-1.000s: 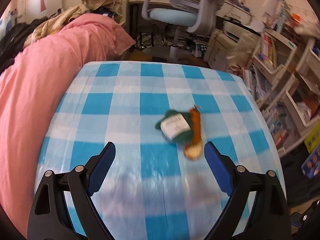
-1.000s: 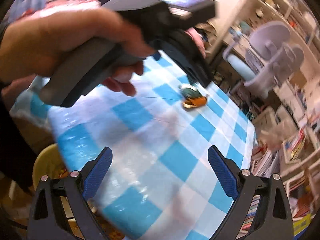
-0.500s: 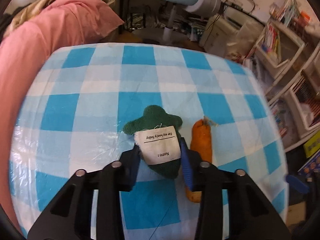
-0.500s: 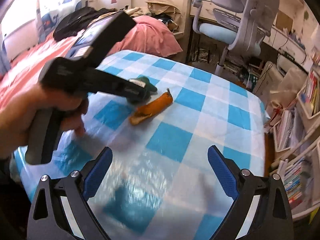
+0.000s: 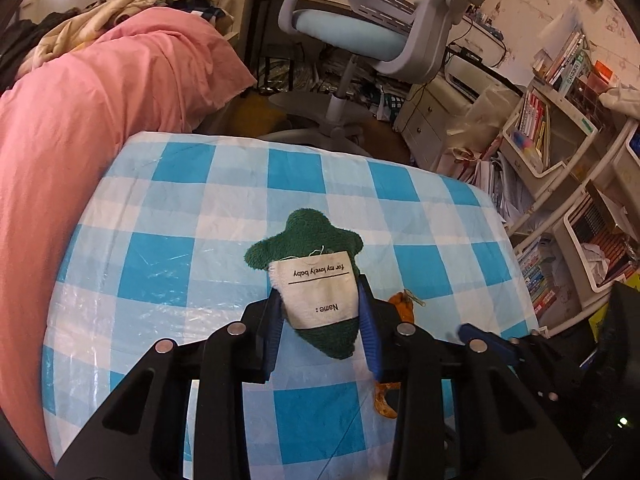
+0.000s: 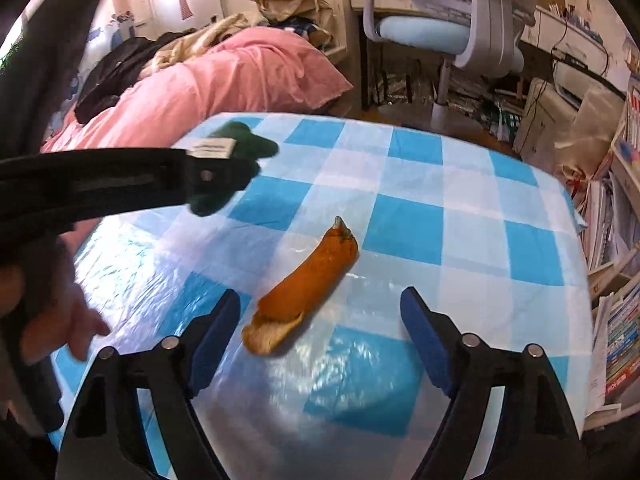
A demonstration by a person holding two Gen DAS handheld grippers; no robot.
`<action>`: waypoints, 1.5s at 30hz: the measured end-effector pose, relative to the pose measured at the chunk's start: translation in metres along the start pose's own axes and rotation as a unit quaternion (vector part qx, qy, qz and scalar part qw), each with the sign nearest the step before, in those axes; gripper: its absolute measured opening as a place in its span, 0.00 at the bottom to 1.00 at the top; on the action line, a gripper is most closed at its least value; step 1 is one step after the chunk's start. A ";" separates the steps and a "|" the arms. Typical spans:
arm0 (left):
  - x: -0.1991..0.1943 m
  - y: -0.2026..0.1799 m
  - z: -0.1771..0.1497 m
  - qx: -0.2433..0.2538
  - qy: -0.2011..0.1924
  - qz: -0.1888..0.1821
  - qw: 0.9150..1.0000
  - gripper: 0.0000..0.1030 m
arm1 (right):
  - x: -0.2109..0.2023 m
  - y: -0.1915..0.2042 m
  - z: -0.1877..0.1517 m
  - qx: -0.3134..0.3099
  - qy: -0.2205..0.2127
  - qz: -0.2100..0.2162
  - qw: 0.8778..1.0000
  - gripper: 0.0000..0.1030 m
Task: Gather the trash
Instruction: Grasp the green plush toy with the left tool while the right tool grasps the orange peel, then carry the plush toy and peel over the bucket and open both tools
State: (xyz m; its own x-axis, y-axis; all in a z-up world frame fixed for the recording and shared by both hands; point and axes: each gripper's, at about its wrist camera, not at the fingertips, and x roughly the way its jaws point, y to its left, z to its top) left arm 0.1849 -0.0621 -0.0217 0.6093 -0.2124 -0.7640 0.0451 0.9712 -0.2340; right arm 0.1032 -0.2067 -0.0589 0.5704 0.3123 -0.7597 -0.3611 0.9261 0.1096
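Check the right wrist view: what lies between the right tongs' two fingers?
Only the near end of the orange peel on the checked tablecloth; the closing right tongs do not touch it.

Orange peel (image 5: 385, 402) half behind fingers (image 5: 368, 340)

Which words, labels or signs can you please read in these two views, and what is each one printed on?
"for my lovely baby": top line of the white fabric tag sewn to the green plush piece, upside down in the left wrist view.
"Name :": lower line on the same tag.
Book spines on the shelves: too small to read.
Tag in the right wrist view: too blurred to read.
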 end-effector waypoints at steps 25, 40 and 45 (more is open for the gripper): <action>-0.021 0.000 -0.005 0.012 -0.013 0.000 1.000 0.32 | -0.006 0.014 -0.004 -0.037 0.013 0.008 0.999 0.21; -0.083 -0.004 -0.034 0.053 -0.048 0.031 0.997 0.32 | -0.080 0.024 -0.028 -0.048 -0.026 0.022 0.998 0.21; -0.113 -0.003 -0.060 0.075 -0.056 0.039 0.995 0.32 | -0.110 0.045 -0.054 -0.070 -0.037 0.042 0.996 0.21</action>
State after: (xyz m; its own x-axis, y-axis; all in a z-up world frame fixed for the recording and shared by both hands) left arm 0.0686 -0.0472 0.0291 0.6993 -0.1305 -0.7028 0.1069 0.9912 -0.0777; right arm -0.0161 -0.2111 -0.0049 0.5845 0.4073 -0.7018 -0.5061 0.8590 0.0770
